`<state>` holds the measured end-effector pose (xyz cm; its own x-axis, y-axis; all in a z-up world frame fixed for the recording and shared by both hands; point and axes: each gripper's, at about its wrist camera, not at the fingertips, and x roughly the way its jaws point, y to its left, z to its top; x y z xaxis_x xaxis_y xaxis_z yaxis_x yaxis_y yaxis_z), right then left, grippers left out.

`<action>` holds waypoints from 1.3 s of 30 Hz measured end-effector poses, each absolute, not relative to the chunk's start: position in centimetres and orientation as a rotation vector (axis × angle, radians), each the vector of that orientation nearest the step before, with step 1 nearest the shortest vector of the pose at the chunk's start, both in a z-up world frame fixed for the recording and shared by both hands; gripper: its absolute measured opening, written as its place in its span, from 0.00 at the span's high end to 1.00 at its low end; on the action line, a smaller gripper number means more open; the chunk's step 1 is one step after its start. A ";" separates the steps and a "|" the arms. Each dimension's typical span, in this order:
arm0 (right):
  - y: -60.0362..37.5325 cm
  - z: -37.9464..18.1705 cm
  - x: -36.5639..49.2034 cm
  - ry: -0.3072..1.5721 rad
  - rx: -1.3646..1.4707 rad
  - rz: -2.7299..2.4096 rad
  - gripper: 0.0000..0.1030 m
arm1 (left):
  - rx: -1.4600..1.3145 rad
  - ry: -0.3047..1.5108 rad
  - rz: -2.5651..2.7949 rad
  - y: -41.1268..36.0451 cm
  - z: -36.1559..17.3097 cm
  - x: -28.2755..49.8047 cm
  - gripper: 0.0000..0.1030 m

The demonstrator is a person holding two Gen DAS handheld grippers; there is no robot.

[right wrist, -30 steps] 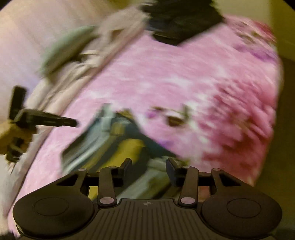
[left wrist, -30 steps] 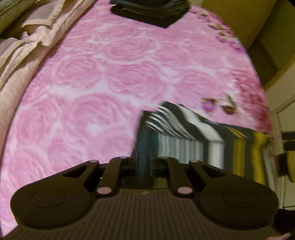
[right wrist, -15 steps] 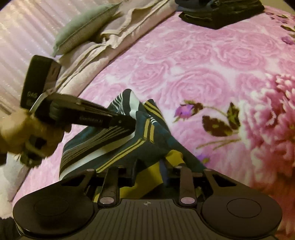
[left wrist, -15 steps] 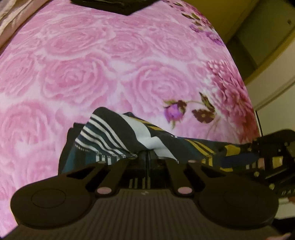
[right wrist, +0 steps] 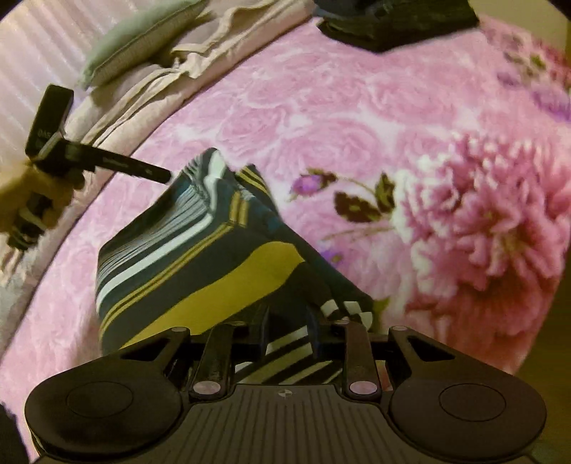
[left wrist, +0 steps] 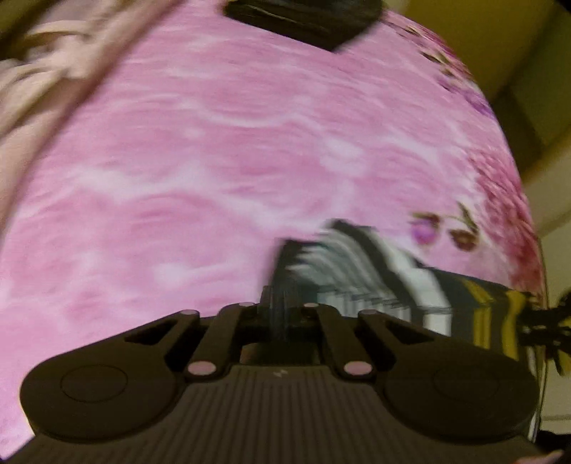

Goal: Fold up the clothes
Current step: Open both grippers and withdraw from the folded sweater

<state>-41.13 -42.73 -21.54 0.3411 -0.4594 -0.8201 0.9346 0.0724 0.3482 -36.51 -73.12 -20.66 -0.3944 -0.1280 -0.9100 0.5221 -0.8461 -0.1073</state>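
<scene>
since a second ago the right tool point(right wrist: 285, 332) has drawn in from a wider gape, and the striped garment point(right wrist: 200, 257) now runs between its fingers where before it only lay ahead of them. the fingers press on a bunched fold of the cloth, so it is clamped on the garment, though the contact itself is half covered by fabric. the left tool point(left wrist: 282, 307) is pinched fully together on another edge of the same garment point(left wrist: 374, 282); that view is smeared by motion and the stripes read only as streaks. in the right wrist view the garment hangs as a raised ridge between the two tools, near the bed's near edge, its lower part resting on the pink floral bedspread point(right wrist: 357, 117). the left tool point(right wrist: 157, 175) shows there as a dark bar held by a hand point(right wrist: 32, 200) cut off by the frame's left side. farther on, a beige sheet point(right wrist: 200, 53) and a green pillow point(right wrist: 142, 43) lie along the bed's left side. at the far edge a dark folded pile point(right wrist: 396, 21) is cropped by the top of the frame.
</scene>
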 end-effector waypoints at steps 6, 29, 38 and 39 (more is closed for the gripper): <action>-41.0 -18.8 -33.8 0.604 0.850 -0.973 0.52 | 1.536 0.523 -2.328 -68.5 -19.2 -31.2 0.94; -37.2 -17.8 -33.5 0.857 0.926 -1.084 0.22 | 1.457 0.508 -2.196 -61.5 -18.8 -24.1 0.87; -37.3 -14.2 -33.8 0.943 0.953 -1.076 0.21 | 1.449 0.478 -2.236 -52.9 -14.6 -23.2 0.74; -37.2 -13.6 -33.9 0.934 0.950 -1.085 0.21 | 1.445 0.459 -2.240 -52.3 -14.1 -23.1 0.72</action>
